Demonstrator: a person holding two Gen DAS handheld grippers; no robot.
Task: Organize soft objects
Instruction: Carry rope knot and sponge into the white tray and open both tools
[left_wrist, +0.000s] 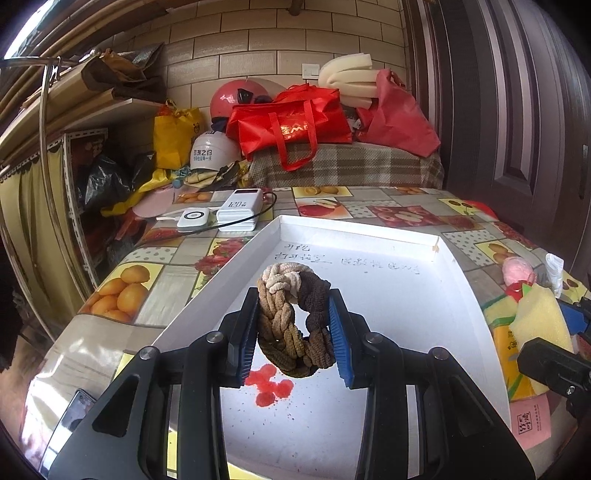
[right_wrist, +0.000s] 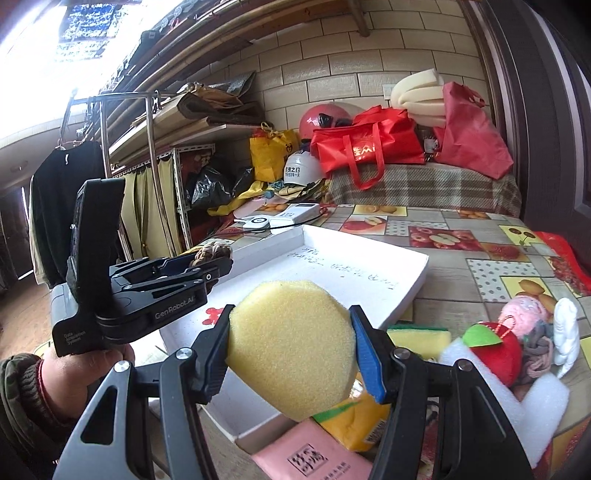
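My left gripper is shut on a braided brown and cream fabric ring, held above the white shallow box. The right wrist view shows the same left gripper out at the left with the braided ring at its tips, a hand beneath it. My right gripper is shut on a round yellow sponge, over the near right corner of the white box. The yellow sponge also shows at the right edge of the left wrist view.
Beside the box on the right lie a red plush apple, a pink plush, a white foam piece, a green-yellow scrub sponge, a pink pack. Power banks sit behind. The box floor has a red stain.
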